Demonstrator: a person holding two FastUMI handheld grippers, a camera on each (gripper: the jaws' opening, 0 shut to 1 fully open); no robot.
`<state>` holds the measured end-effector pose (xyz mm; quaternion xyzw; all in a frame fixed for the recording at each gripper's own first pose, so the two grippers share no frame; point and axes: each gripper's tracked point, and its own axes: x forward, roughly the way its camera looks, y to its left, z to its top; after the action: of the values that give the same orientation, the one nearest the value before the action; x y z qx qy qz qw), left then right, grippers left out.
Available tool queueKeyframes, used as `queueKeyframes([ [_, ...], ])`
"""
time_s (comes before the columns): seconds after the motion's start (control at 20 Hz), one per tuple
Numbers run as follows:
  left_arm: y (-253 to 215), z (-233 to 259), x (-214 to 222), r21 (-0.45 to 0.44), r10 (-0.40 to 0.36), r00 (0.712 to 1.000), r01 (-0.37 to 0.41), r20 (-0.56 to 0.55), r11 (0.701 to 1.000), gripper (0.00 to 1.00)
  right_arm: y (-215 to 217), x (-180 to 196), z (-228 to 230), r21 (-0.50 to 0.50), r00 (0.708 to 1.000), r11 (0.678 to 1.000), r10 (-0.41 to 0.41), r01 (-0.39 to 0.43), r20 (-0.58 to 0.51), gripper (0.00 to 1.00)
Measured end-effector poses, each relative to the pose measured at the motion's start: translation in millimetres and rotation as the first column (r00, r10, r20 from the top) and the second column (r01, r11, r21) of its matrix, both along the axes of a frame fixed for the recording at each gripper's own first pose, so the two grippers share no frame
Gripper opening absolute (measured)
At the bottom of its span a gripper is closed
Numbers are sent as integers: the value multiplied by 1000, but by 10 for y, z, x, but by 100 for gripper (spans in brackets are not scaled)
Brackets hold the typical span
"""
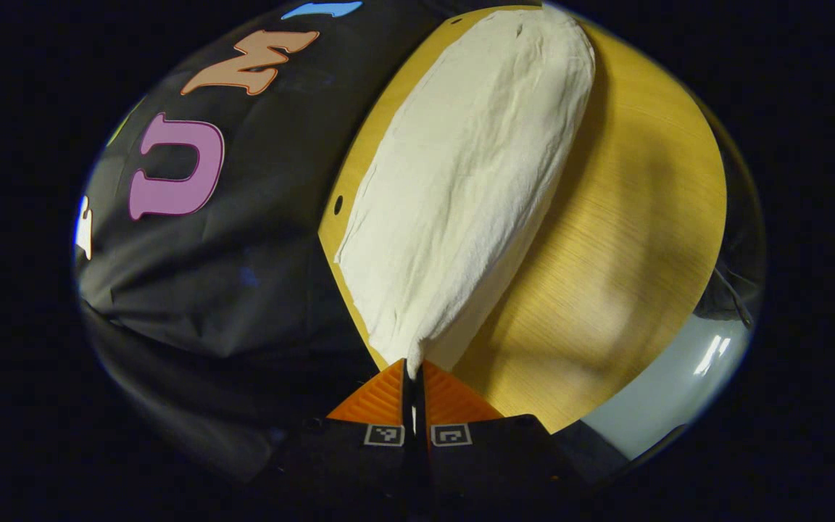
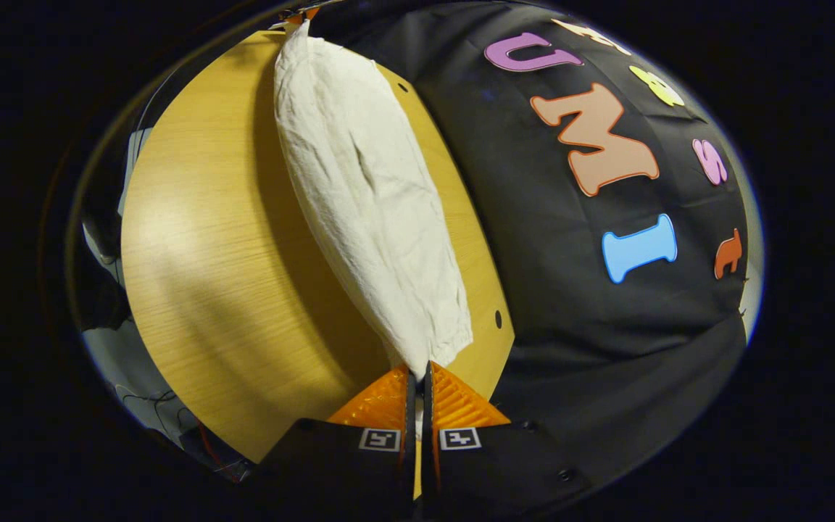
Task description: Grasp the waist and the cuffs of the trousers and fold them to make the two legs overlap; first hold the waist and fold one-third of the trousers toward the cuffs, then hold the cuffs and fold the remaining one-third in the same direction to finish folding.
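Pinching trousers (image 1: 461, 181), both hand-held grippers, taut

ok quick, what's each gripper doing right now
left gripper: closed on one end of the trousers
right gripper: closed on the other end of the trousers

trousers (image 1: 461, 181): cream-white, wrinkled fabric, gathered into one long band
state: stretched lengthwise, each end pinched to a narrow point, the middle spreading wide
pose: in the left gripper view the near end (image 1: 414, 348) tapers down to the bottom; in the right gripper view the band (image 2: 367, 196) runs up to a far tip
place: over the wooden worktop (image 1: 628, 217), along its edge beside the booth wall
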<state>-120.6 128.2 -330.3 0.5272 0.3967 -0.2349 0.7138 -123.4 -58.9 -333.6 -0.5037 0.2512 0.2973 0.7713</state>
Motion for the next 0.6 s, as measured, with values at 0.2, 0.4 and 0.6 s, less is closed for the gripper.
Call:
queueKeyframes([
  [0.2, -290, 73, 351, -8, 46, 996, -45, 80, 999, 0, 37, 290, 129, 42, 999, 999, -15, 13, 42, 6],
  [0.4, -332, 254, 563, -50, 74, 987, -67, 143, 997, 0, 71, 546, 212, 63, 996, 997, -56, 52, 62, 7],
  [0.6, -408, 334, 1086, -79, 58, 981, -44, 183, 996, 0, 154, 867, 348, 56, 988, 992, -121, 116, 92, 5],
])
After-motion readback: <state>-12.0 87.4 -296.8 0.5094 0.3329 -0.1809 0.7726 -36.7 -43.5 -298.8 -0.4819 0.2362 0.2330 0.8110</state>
